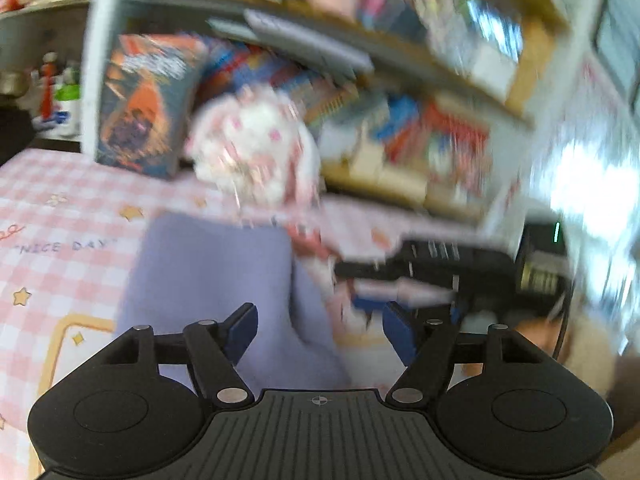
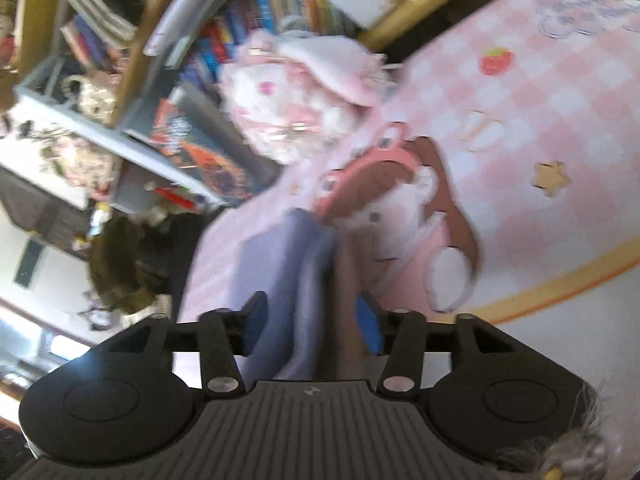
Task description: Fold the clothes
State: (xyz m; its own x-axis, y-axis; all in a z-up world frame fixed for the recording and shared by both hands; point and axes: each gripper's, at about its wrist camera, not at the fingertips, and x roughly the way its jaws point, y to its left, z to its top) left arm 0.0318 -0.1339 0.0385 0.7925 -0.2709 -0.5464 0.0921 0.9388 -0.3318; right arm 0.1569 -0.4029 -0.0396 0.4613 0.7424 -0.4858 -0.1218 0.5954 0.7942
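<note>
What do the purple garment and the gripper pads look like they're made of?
The purple garment looks like soft matte knit or fleece, lying in rounded folds; blur hides the weave. The left gripper pads look like blue matte rubber or foam, though uncertain.

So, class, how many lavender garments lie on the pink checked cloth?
1. The lavender garment lies on the pink checked cloth, nearer the camera than the white plush toy. Blur or folds could hide another.
</note>
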